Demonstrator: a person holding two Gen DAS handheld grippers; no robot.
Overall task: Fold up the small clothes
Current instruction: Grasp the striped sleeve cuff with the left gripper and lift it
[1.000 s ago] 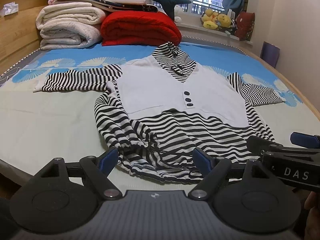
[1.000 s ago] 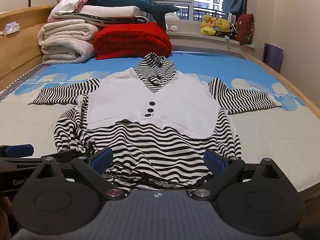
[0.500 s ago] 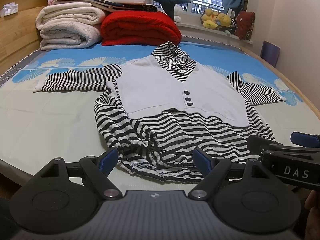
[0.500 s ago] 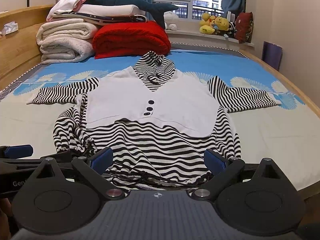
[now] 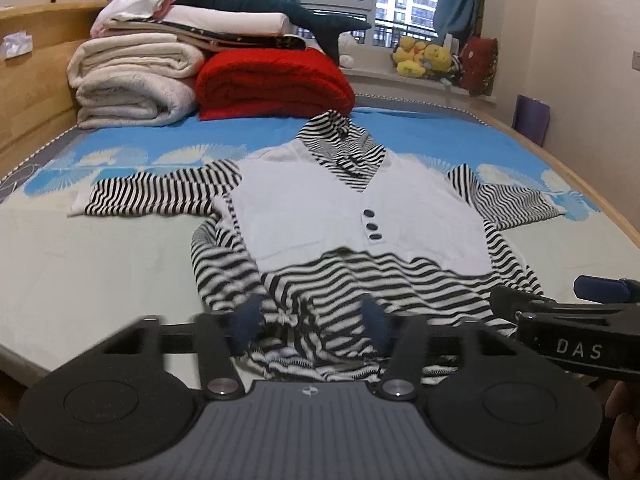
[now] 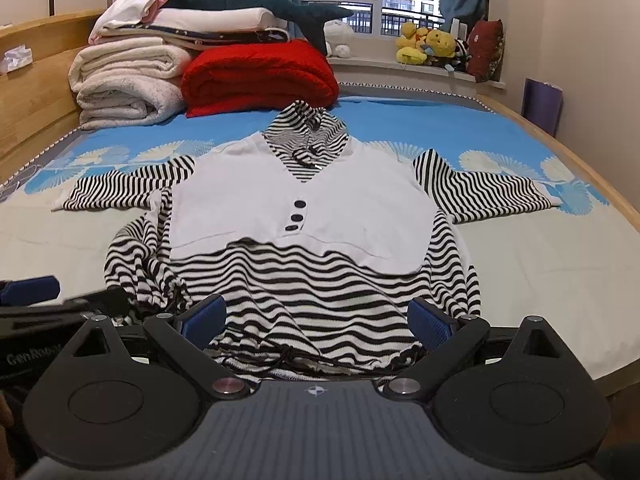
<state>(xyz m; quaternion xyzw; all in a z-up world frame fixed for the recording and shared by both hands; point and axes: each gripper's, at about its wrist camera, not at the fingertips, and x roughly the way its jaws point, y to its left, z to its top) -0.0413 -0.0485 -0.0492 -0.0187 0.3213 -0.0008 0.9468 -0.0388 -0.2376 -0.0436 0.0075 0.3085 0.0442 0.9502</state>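
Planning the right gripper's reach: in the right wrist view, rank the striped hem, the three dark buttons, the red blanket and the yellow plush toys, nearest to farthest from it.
1. Striped hem, between the right gripper's fingers.
2. Dark buttons, mid-garment.
3. Red blanket, far end of the bed, left.
4. Yellow plush toys, windowsill, right.

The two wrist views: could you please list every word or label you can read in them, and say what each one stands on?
"DAS": white letters on the black body of the right gripper, seen in the left wrist view.
"Gen Ro...": white letters on the body of the left gripper, seen in the right wrist view; the rest is hidden.
Nothing else legible.
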